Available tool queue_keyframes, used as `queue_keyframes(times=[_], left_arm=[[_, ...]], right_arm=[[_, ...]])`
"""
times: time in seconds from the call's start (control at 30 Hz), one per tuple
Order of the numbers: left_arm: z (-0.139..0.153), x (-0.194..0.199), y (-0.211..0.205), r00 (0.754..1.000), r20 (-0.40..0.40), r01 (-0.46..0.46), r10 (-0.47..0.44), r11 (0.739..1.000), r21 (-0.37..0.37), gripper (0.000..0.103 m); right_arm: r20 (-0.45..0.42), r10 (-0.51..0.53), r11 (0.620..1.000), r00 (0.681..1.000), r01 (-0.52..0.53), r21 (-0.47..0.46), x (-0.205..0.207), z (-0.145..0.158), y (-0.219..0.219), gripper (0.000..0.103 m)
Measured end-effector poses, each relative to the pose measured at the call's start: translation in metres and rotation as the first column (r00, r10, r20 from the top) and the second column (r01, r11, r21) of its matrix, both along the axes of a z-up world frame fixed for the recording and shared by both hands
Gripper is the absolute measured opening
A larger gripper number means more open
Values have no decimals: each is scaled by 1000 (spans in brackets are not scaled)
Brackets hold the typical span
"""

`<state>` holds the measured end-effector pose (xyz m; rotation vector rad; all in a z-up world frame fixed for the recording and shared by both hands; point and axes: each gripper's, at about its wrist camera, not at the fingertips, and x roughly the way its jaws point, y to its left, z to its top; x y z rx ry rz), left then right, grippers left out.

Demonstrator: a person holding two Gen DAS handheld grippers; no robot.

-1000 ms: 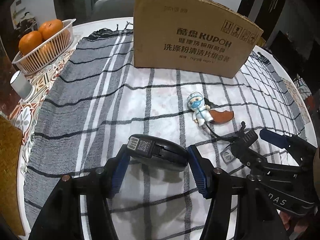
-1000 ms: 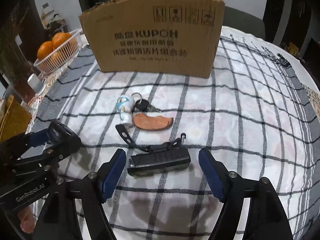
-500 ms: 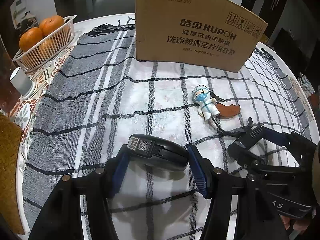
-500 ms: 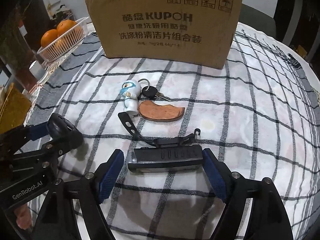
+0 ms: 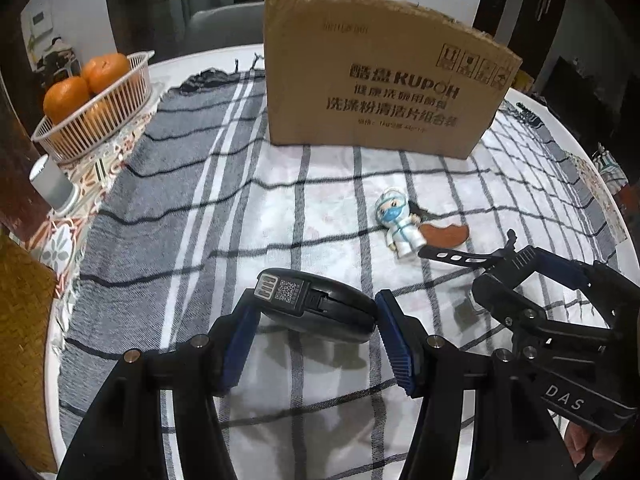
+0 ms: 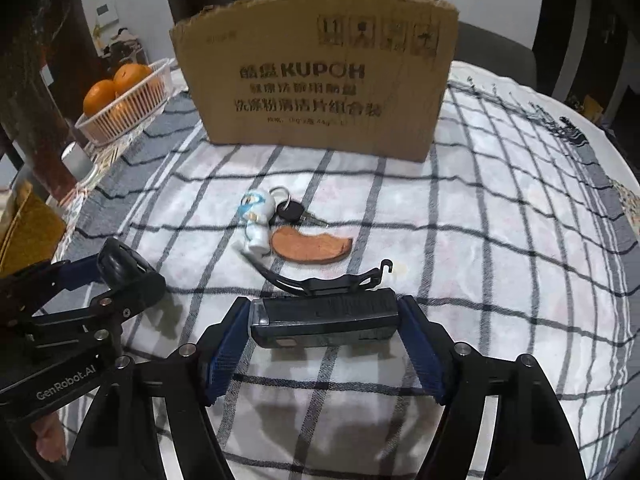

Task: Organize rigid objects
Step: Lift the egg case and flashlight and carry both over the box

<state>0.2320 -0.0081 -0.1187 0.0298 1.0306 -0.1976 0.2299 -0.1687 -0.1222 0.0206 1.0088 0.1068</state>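
matt cardboard box (image 5: 384, 92), woven checked cloth (image 5: 320, 200).

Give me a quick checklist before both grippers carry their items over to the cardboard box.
1. Left gripper clamped on the black oval device: ok, pads press on both ends.
2. Right gripper closed on the black rectangular device: ok, jaws have just been closing and the pads meet its ends.
3. Black strap on that device free of the keychain figurine: cannot tell, its tip lies right beside the figurine.
4. The two grippers apart from each other: ok, a gap shows.
5. Path across the checked cloth to the cardboard box: not ok, keys and leather tag lie between.
6. Box open on top: cannot tell.
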Motion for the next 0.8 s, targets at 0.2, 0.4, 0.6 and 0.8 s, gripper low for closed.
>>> queue_keyframes(times=[0.2, 0.4, 0.6, 0.8], left_arm=[[20, 1, -2, 999, 53, 12, -12, 1000, 0, 58], [44, 5, -4, 993, 115, 34, -34, 999, 6, 58], [71, 12, -6, 984, 168, 61, -60, 998, 1, 58], [99, 19, -7, 970, 230, 81, -80, 997, 7, 58]], right_arm=[[55, -25, 1000, 998, 26, -15, -3, 20, -4, 74], [117, -47, 999, 992, 50, -19, -4, 45, -7, 74], [178, -66, 998, 982, 68, -3, -1, 72, -9, 74], [236, -83, 997, 968, 81, 19, 4, 97, -10, 74]])
